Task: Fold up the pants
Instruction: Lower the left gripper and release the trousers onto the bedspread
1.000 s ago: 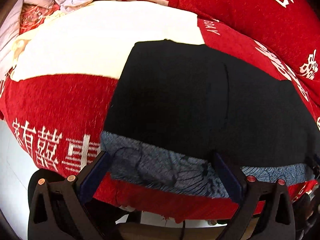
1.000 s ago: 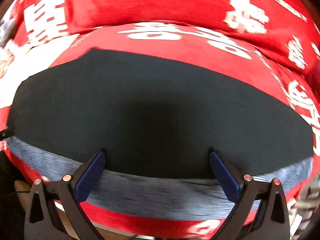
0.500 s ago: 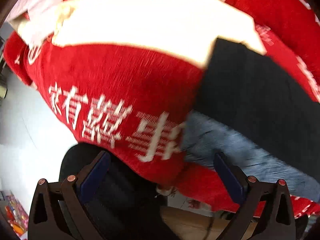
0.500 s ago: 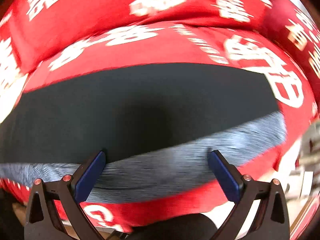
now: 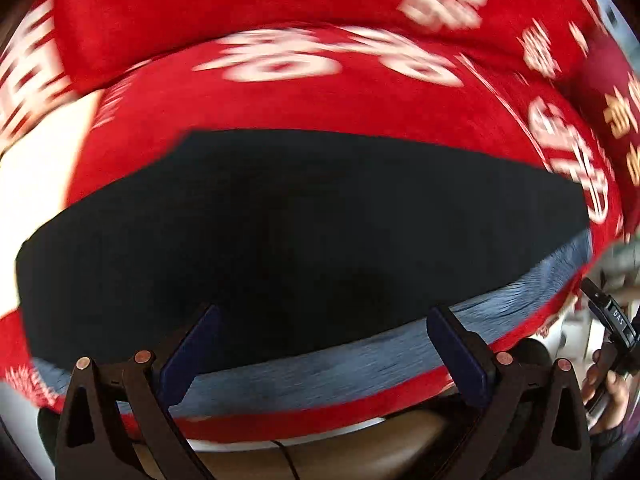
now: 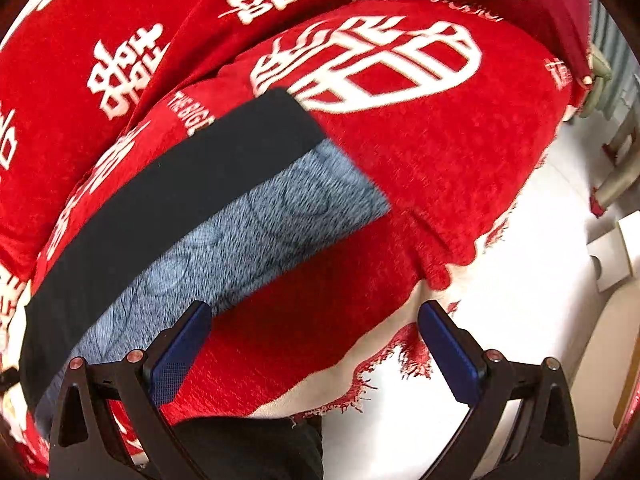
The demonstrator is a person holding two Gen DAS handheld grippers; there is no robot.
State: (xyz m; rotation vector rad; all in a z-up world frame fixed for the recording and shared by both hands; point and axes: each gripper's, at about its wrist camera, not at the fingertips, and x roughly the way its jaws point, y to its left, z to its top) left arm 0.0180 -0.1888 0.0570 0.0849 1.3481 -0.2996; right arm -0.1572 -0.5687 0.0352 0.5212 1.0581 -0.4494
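Swinging apart | your left gripper (image 5: 320,356) now faces the pants (image 5: 300,232), right gripper (image 6: 312,354) has turned toward their end | both wide open, empty | pants flat on red cover (image 6: 440,168), next fold pending.

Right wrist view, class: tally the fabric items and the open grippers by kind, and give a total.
Pants, black with blue-grey inner lining: 1
Red cover with white characters: 1
Open grippers, the right gripper in its own view, the left gripper in its own: 2
Total: 4

Pants (image 5: 304,224) lie flat on the blanket (image 5: 320,104), near its front edge.
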